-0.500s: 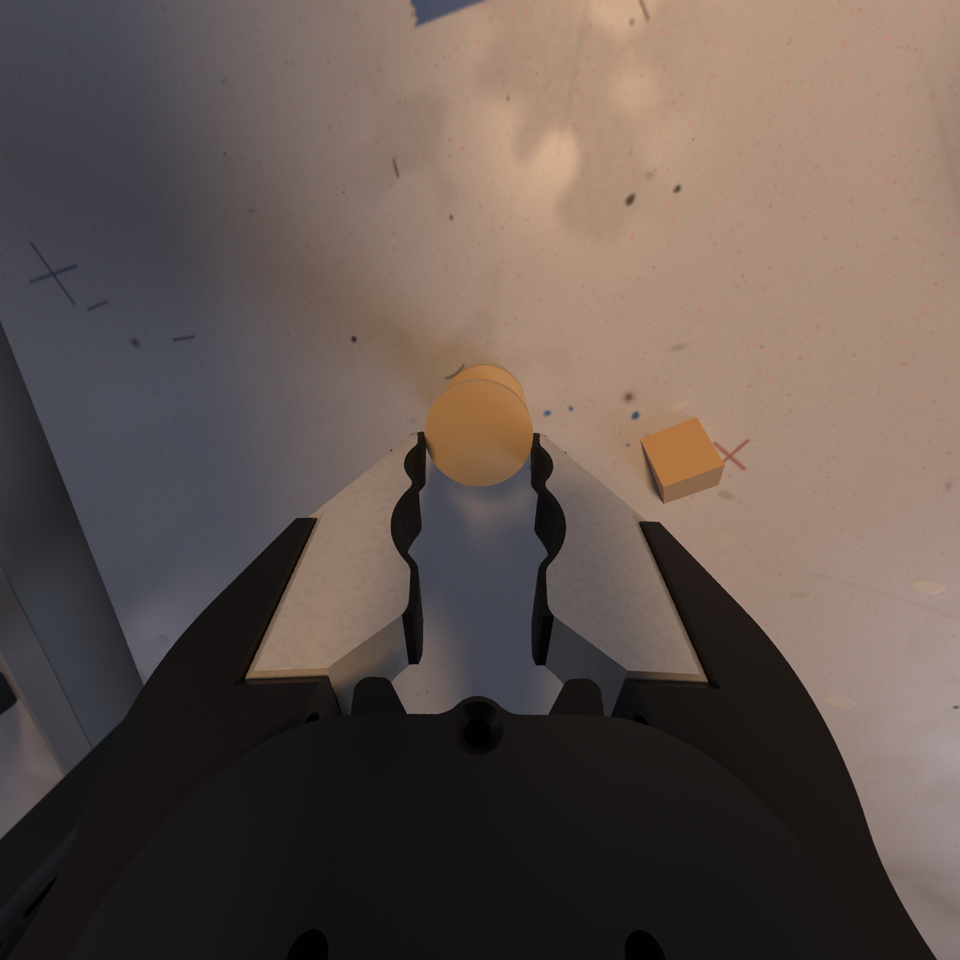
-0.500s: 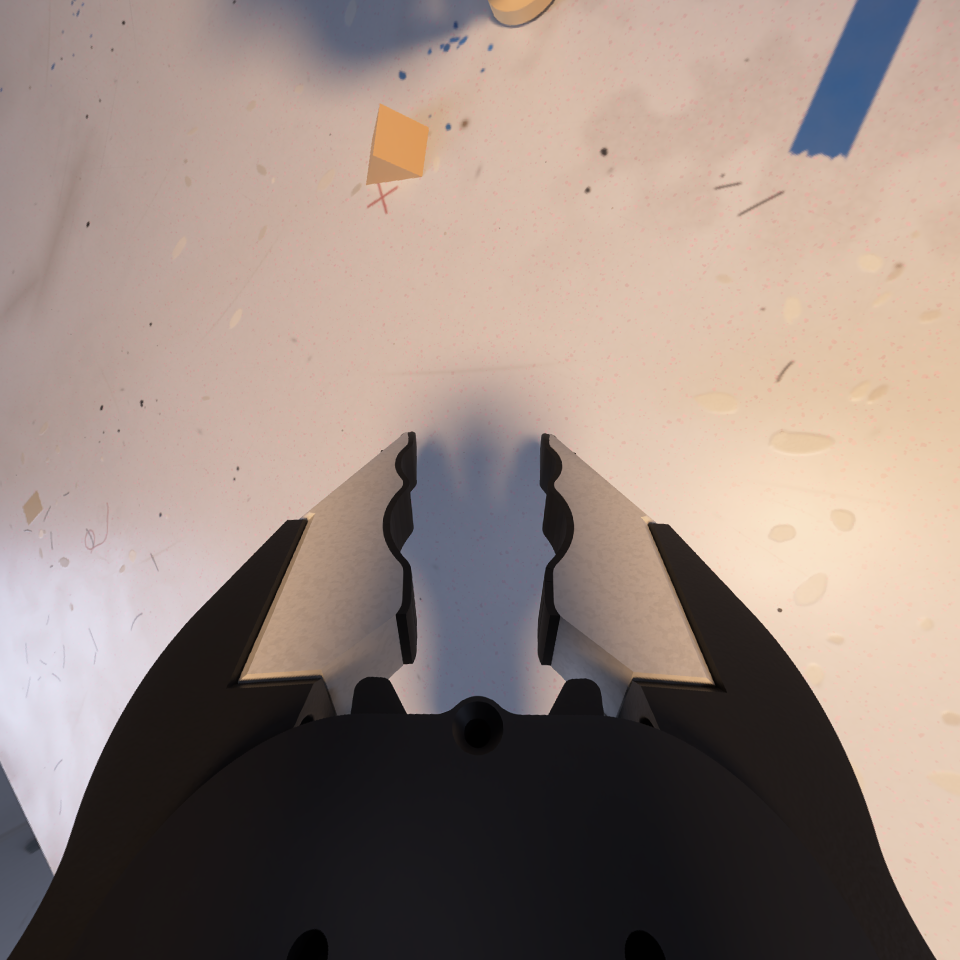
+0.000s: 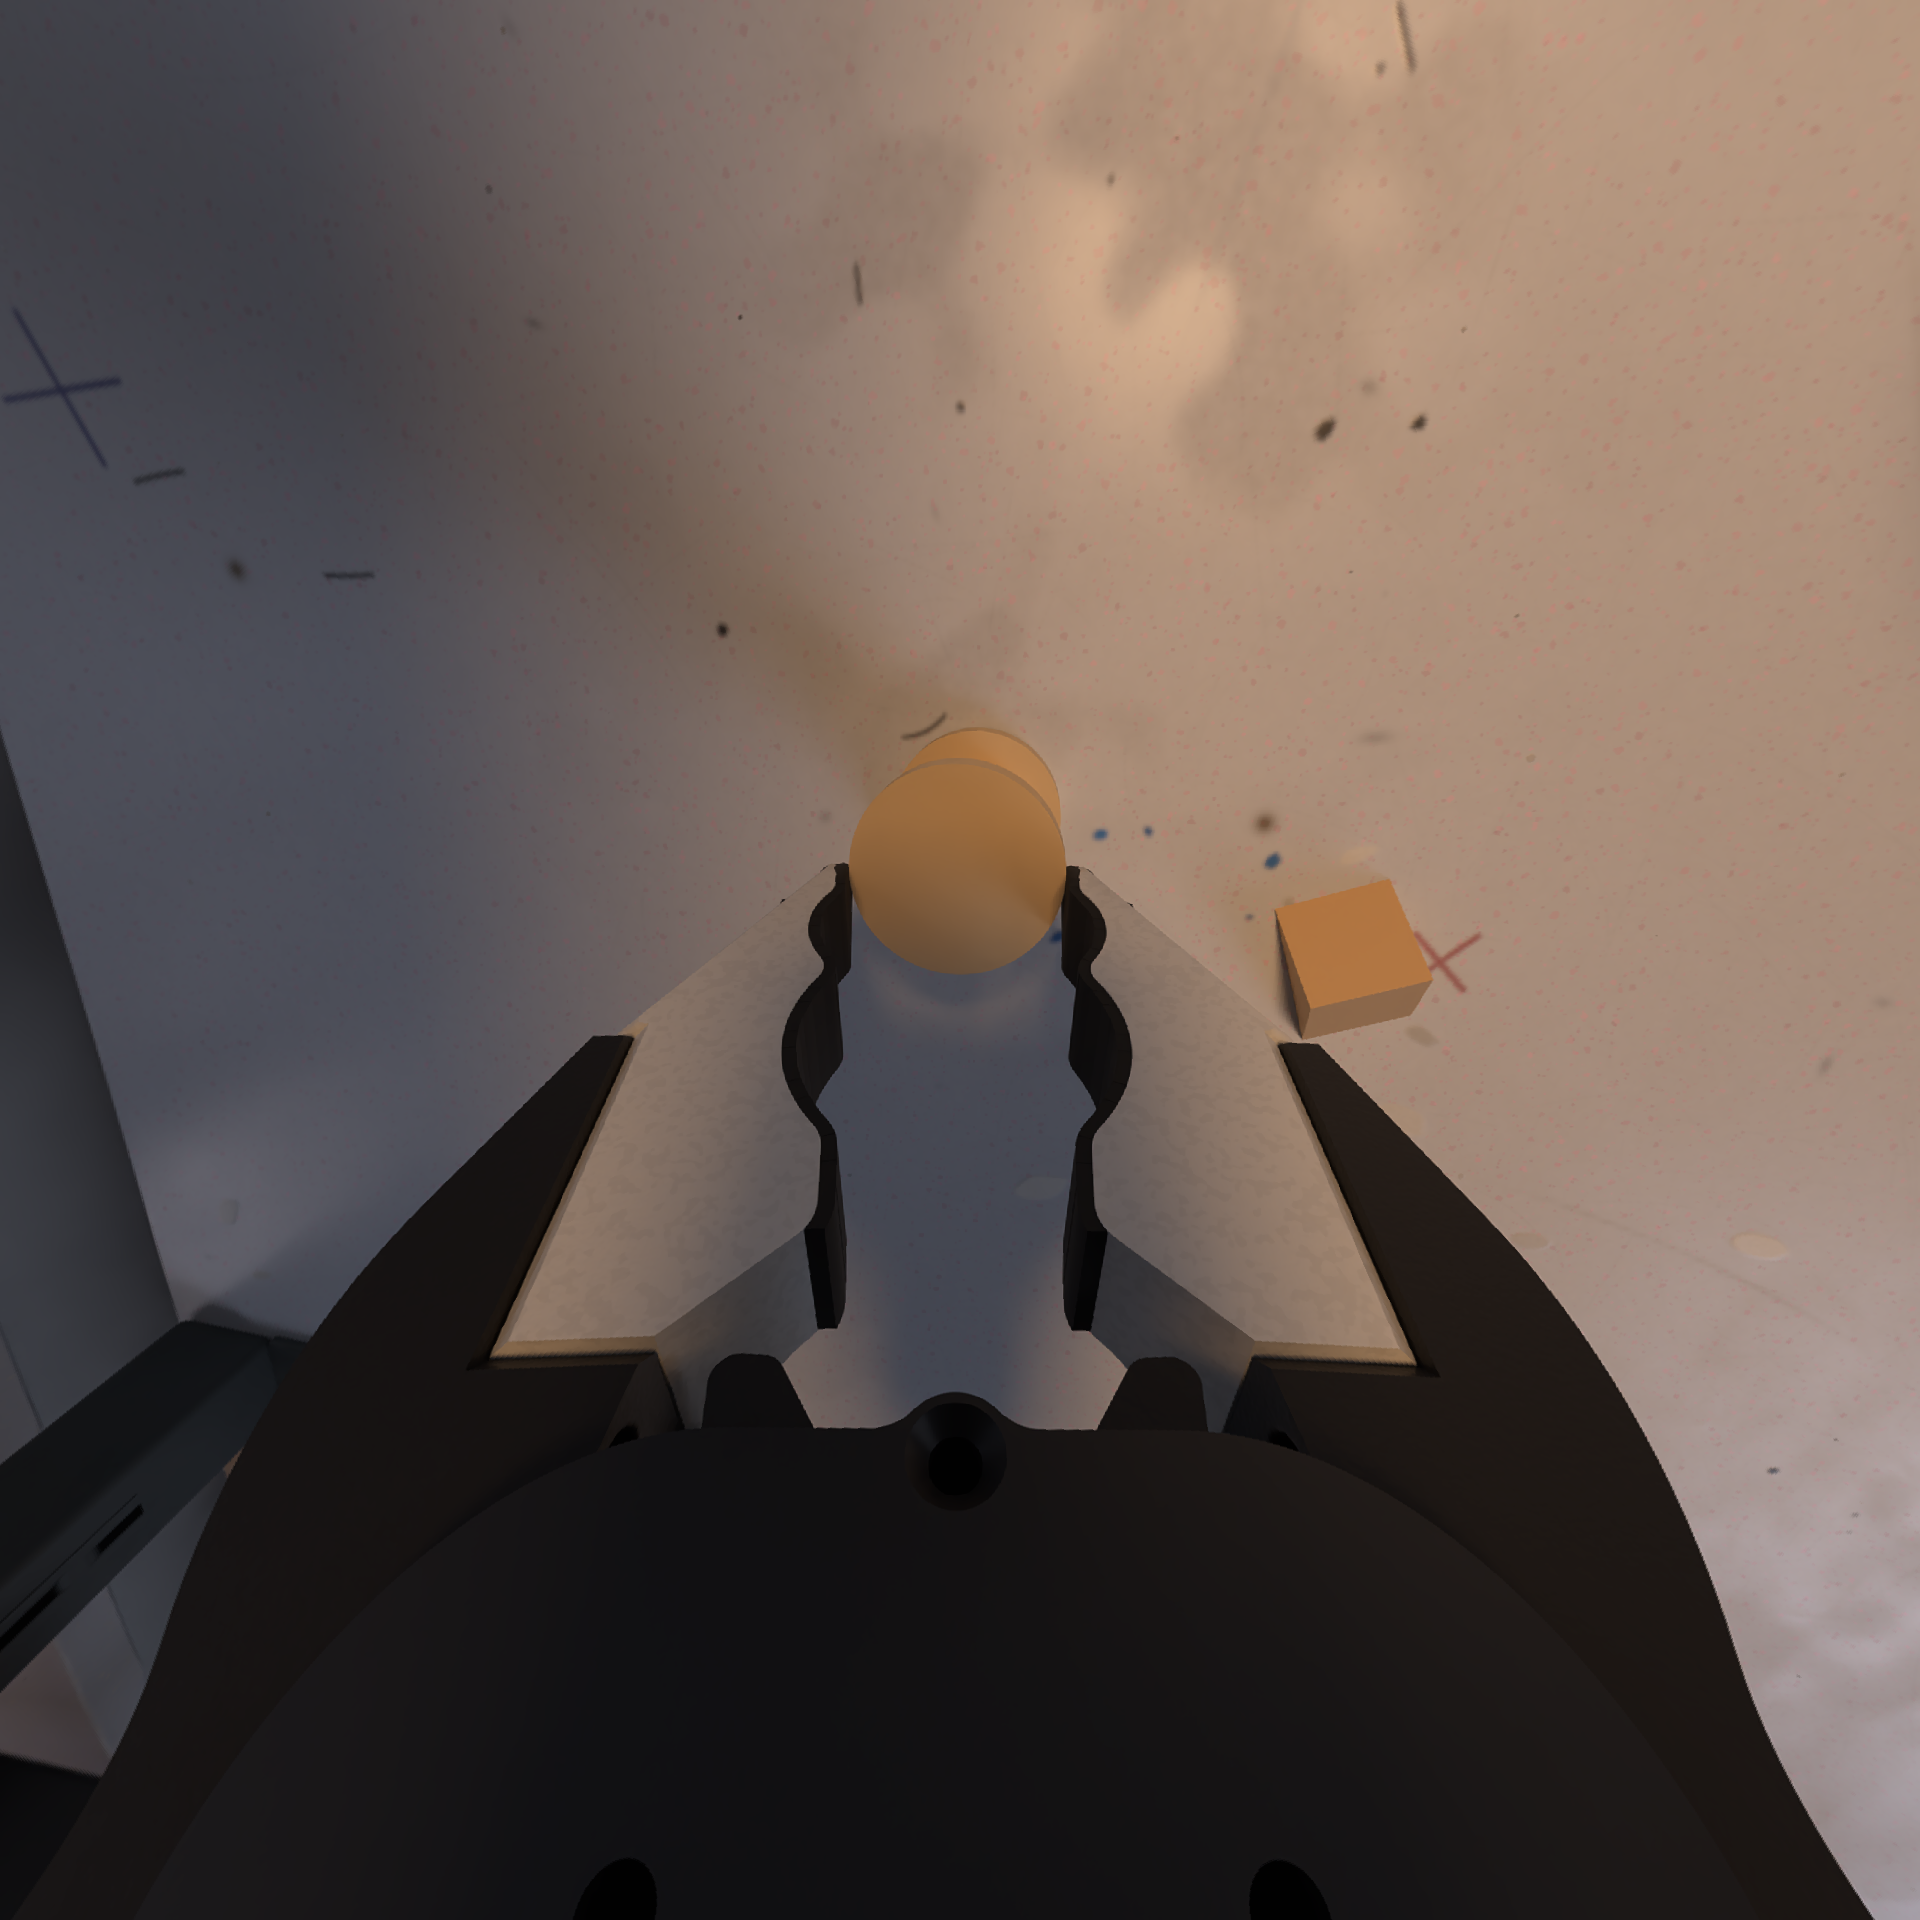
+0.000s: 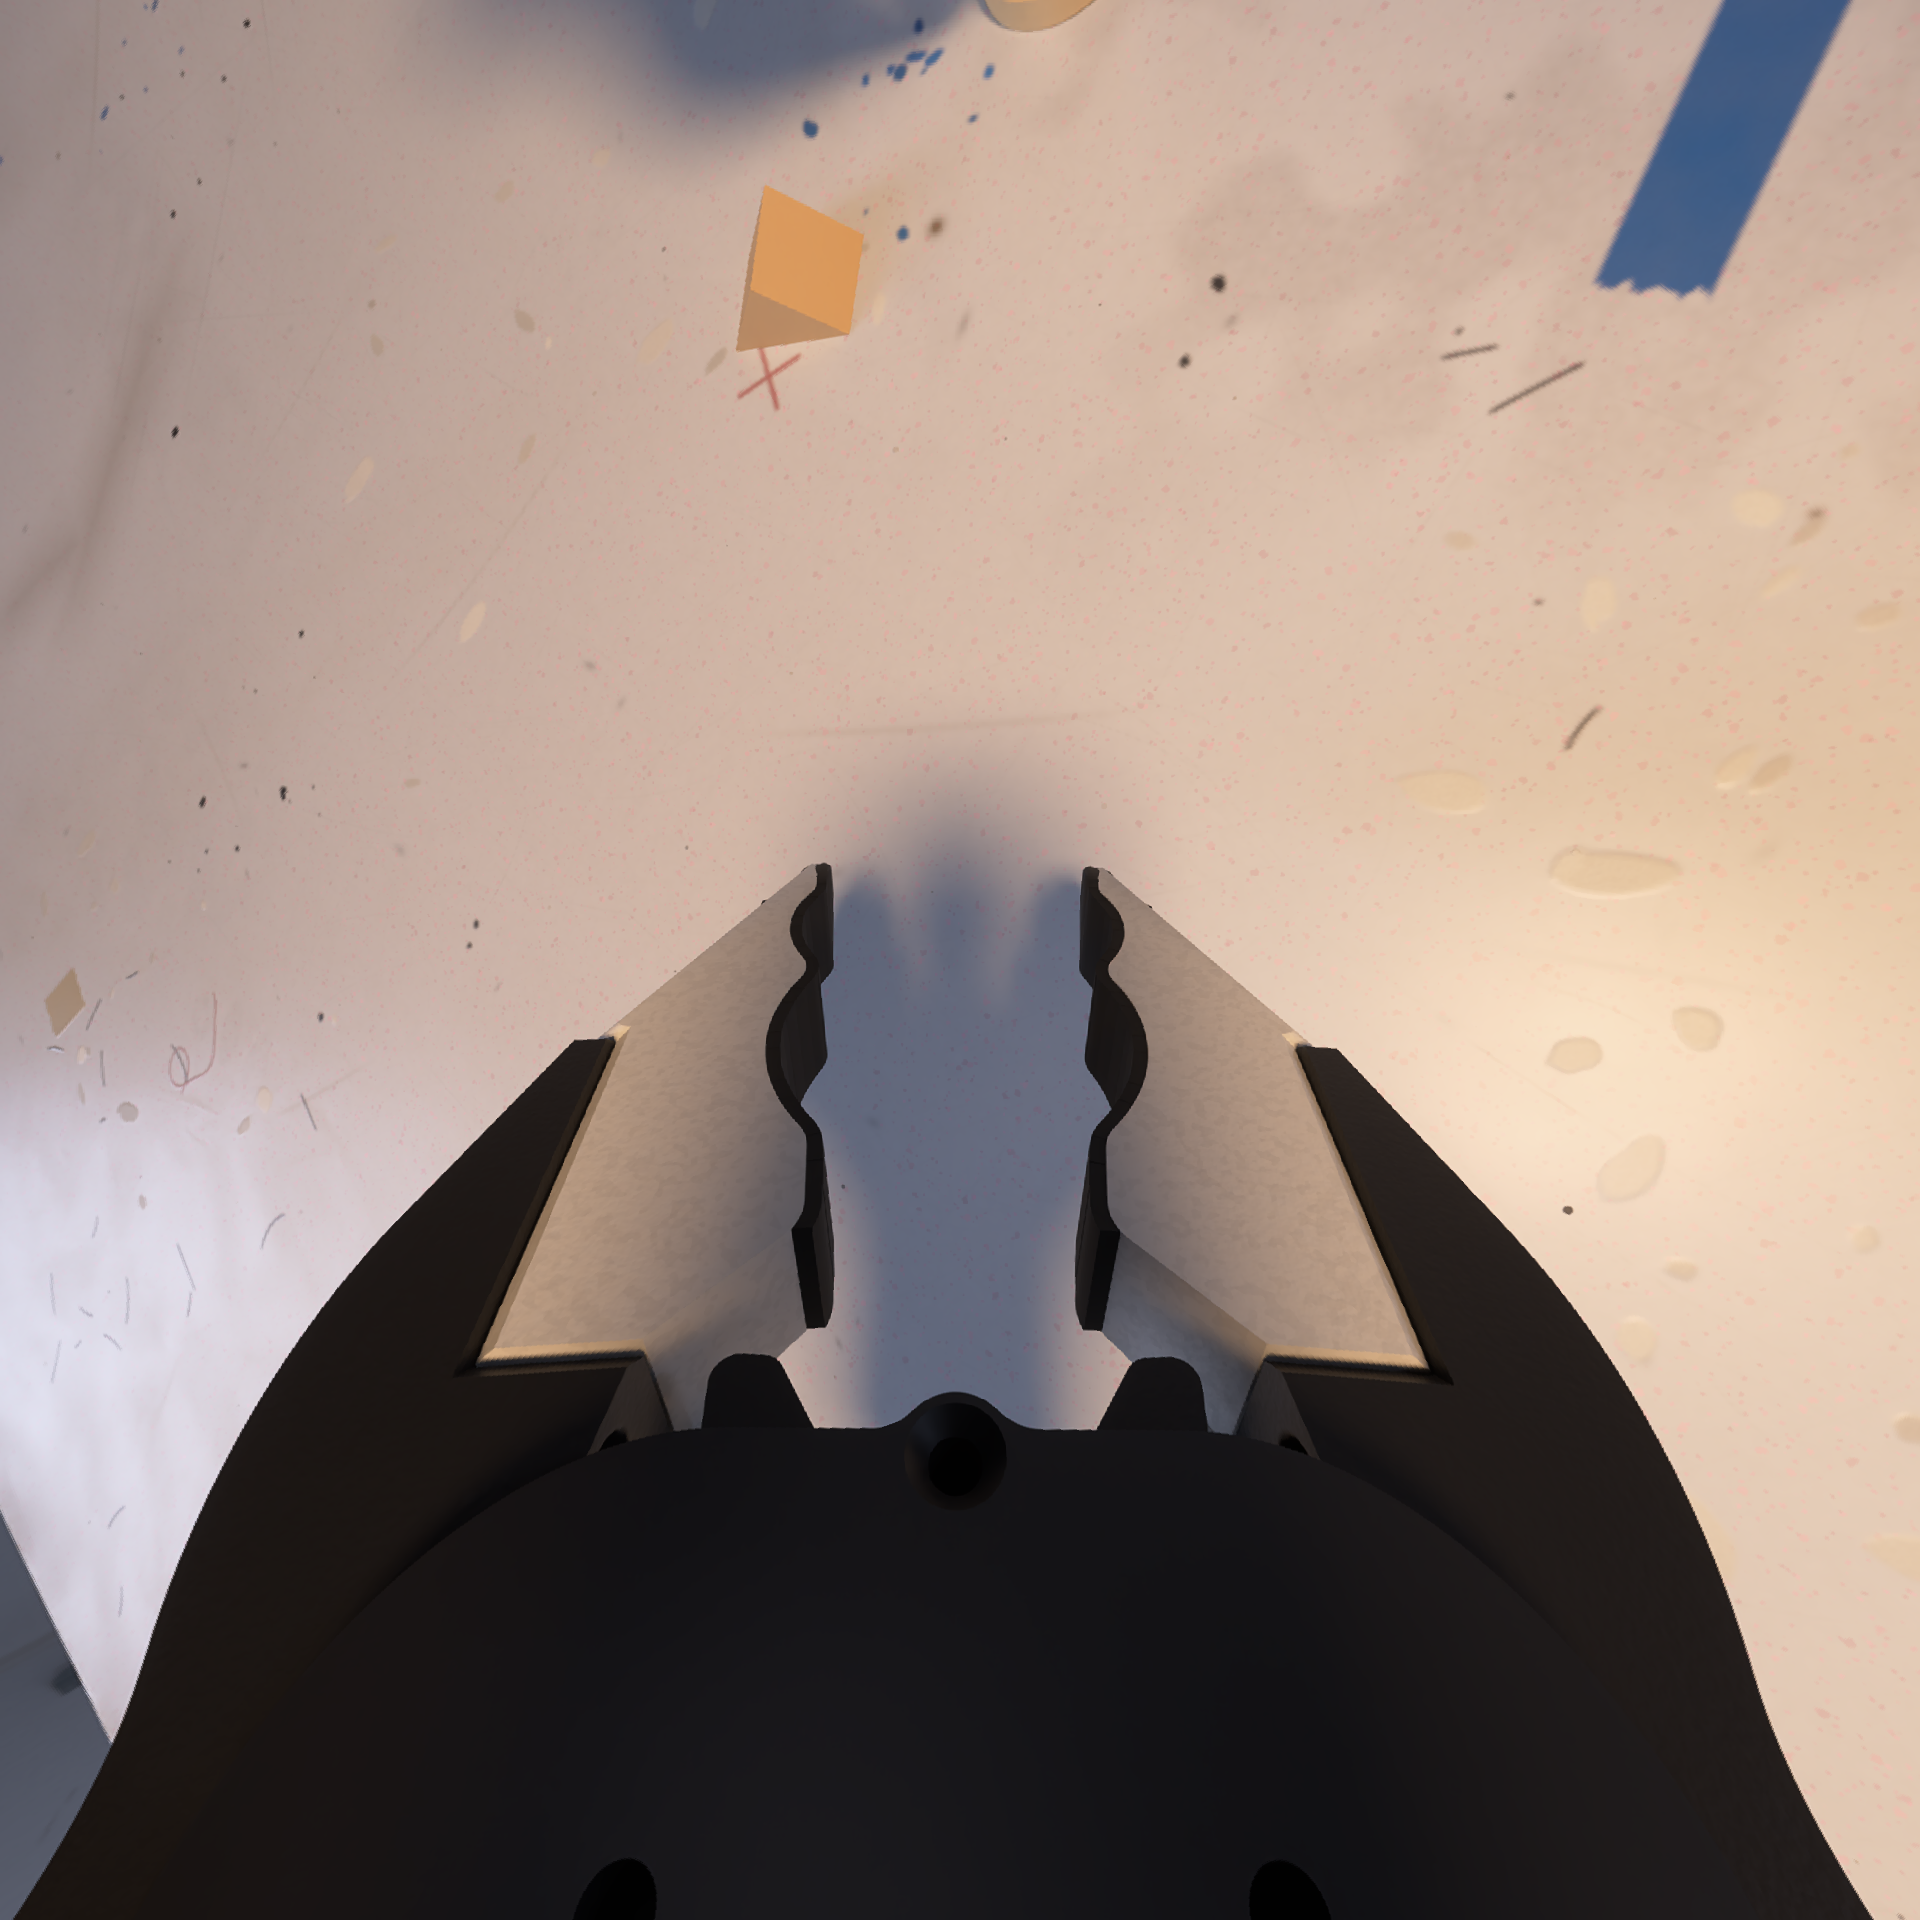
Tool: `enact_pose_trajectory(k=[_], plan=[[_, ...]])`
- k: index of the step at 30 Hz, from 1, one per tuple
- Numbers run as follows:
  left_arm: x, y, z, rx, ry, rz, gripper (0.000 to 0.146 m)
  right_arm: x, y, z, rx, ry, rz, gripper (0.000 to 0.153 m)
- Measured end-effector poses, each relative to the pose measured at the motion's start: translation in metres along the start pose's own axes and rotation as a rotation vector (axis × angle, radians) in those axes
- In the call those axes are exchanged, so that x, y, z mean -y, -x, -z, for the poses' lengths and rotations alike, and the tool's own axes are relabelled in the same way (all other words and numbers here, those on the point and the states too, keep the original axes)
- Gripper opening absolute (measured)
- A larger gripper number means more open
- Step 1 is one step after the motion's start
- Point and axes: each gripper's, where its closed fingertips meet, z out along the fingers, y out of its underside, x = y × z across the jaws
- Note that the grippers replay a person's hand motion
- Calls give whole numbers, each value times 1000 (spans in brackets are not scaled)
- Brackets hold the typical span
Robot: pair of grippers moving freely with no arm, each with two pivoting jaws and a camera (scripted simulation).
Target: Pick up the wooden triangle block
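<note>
The left gripper (image 3: 956, 883) is clamped at its fingertips on a wooden cylinder (image 3: 956, 862), held above the table (image 3: 520, 727). Just to its right, the triangle block (image 3: 1351, 956) lies on the table beside a red cross (image 3: 1446, 958). The right gripper (image 4: 956, 883) hangs with jaws apart and empty, the block (image 4: 800, 270) well ahead of it to the left, a blue tape strip (image 4: 1725, 145) far right.

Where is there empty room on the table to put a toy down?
Plenty around the right gripper: bare table between it, the wooden triangle block and the blue tape. It is crowded by the left gripper, shut on the wooden cylinder.
</note>
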Motion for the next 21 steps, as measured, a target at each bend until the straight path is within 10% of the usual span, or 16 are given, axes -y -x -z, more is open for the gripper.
enact_pose_trajectory(k=[11,21], plan=[[7,9,37,94,-65,22,69,-1,-1,2,-5,0,0,47],[-26,-72,54,-18,-142,105,53,-7,-3,1,3,7,-18,47]])
